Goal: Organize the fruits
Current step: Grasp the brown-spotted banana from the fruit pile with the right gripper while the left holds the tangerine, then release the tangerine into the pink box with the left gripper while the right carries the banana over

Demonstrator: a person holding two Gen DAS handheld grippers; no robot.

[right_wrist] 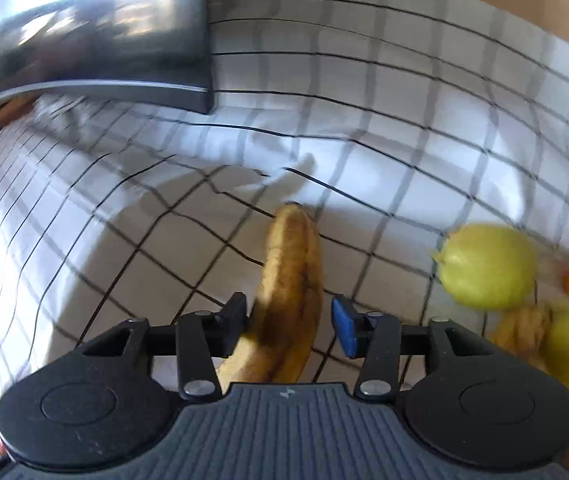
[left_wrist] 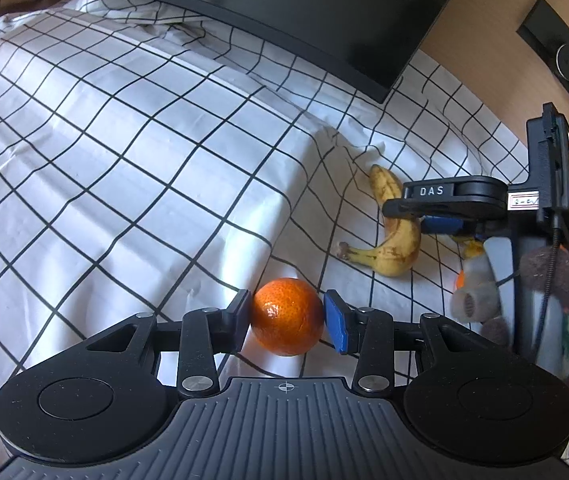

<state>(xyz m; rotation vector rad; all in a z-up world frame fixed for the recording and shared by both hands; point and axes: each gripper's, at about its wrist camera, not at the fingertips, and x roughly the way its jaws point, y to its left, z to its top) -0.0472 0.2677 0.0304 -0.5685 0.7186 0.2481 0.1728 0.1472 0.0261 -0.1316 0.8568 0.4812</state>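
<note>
Checked cloth [left_wrist: 124,128]; orange [left_wrist: 287,316] between left jaws, banana [right_wrist: 288,300] between right.

Both wrist cams sit low and close, angled down over the checkered cloth [left_wrist: 124,140]; they share the banana [left_wrist: 398,236].

A white cloth [left_wrist: 132,128] with a thin black grid covers the surface, rumpled into folds near the far edge. Above it hangs the lower edge of a large dark monitor [left_wrist: 284,12], its screen glossy and catching blurred reflections in the right wrist view. Behind stands a plain tan wall [left_wrist: 496,20] with a black panel [left_wrist: 556,36] mounted on it. Daylight falls across the cloth in bright patches, leaving the nearer part in soft shadow.
</note>
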